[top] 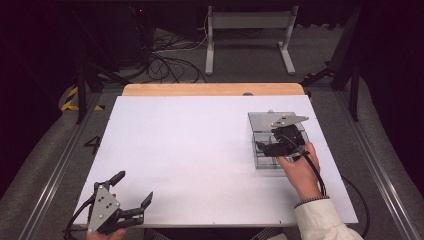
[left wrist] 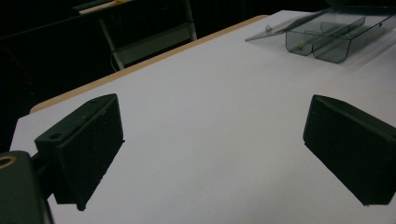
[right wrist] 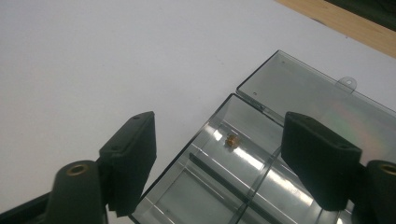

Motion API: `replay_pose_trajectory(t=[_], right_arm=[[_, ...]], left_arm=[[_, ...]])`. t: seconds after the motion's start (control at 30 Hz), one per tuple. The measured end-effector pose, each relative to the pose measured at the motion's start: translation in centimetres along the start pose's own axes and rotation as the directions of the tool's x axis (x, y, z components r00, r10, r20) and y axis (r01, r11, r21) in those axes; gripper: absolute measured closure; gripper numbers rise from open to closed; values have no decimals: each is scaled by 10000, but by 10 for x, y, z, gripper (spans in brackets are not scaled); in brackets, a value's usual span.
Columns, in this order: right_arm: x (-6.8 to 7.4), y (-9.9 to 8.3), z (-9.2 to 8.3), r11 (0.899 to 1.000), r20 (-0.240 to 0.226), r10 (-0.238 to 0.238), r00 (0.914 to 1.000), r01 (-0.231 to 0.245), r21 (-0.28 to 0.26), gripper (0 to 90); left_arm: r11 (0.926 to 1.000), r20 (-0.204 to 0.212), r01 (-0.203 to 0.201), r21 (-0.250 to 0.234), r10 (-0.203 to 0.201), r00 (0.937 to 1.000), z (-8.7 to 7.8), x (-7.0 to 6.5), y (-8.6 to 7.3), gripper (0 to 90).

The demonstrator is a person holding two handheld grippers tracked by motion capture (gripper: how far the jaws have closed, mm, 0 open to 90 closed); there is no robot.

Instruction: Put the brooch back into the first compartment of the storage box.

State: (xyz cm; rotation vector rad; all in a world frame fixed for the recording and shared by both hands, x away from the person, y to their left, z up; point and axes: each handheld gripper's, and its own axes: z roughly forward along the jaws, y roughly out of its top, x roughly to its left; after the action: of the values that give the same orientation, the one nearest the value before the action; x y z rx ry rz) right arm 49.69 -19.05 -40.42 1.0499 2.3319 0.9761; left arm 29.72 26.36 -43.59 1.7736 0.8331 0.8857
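A clear plastic compartment box (top: 260,162) lies at the right of the white table (top: 190,150), its lid (right wrist: 303,93) folded open flat behind it. One small brass piece (right wrist: 231,140) rests on the floor of a corner compartment. My right gripper (top: 267,140) hovers just above the box (right wrist: 205,186), jaws open, nothing between them (right wrist: 219,154). My left gripper (top: 134,186) rests at the near left corner of the table, open and empty (left wrist: 212,149). From the left gripper view the box (left wrist: 336,39) stands far off at the upper right.
A wooden strip (top: 215,89) borders the table's far edge. Beyond it stand a grey metal frame (top: 247,30) and loose cables (top: 170,62) on the floor. Metal rails run along both sides of the table.
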Motion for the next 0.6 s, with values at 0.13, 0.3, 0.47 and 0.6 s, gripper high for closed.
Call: replay_pose_trajectory(t=[0.13,0.3,0.47,0.6], right_arm=[[4,0,-6,9997,-177,-171,9997,168,-177,209],[12,-1,-17,9973,-390,-602,9974,585,-440,126],[18,-4,-28,9951,-611,-817,9948,781,-602,61],[21,-8,-36,9935,-764,-899,9930,840,-775,34]], left_arm=[[10000,10,39,1,-39,10000,0,0,0,56],[10000,-2,12,-6,-12,10000,0,0,0,56],[10000,5,42,-10,-42,10000,0,0,0,56],[10000,9,32,-20,-32,10000,0,0,0,56]])
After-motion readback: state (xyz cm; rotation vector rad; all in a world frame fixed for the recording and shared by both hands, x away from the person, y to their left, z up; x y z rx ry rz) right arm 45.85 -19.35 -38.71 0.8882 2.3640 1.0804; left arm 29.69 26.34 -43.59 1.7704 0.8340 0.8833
